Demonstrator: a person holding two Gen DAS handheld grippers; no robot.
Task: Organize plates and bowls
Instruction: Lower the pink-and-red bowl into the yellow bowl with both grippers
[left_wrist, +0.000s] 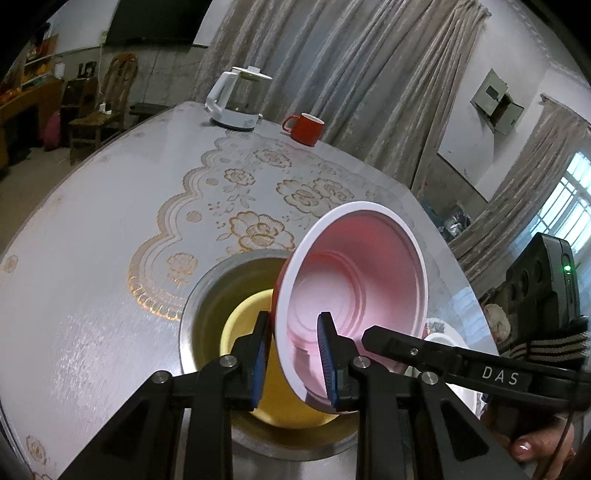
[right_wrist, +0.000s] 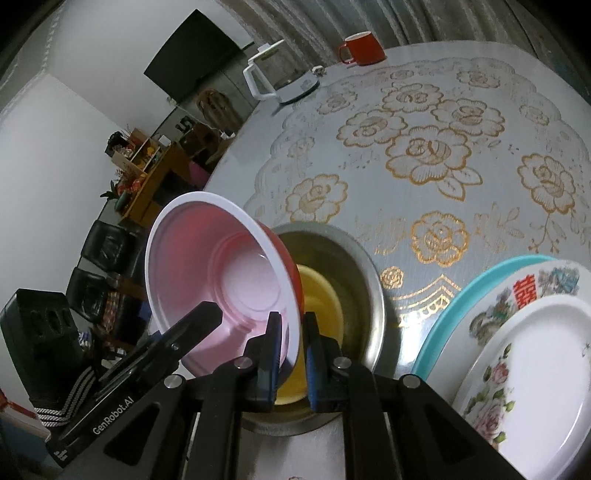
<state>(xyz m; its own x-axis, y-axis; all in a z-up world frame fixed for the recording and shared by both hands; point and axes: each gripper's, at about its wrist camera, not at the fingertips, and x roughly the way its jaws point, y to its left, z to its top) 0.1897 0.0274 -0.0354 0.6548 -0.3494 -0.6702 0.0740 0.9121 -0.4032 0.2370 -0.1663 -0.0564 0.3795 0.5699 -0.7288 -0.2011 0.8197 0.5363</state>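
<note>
Both hand-held grippers pinching one pink bowl

Left hand-held gripper (left_wrist: 293, 363) and right hand-held gripper (right_wrist: 291, 360) each clamp the rim of the tilted pink bowl (left_wrist: 351, 284), one pad inside, one outside. It hangs over the yellow bowl (left_wrist: 240, 325) nested in the steel bowl (left_wrist: 201, 295), plates (right_wrist: 532, 354) at 3 o'clock on the table (right_wrist: 424, 110).

Yellow bowl (left_wrist: 243, 325) half-hidden behind tongs (left_wrist: 293, 354)

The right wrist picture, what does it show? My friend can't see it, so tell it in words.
Two grippers pinch the rim of a tilted red bowl with a pink-white inside, the right gripper from below and the left gripper from the left side. Behind it a yellow bowl sits inside a metal bowl on a flowered table, with stacked plates at right.
</note>
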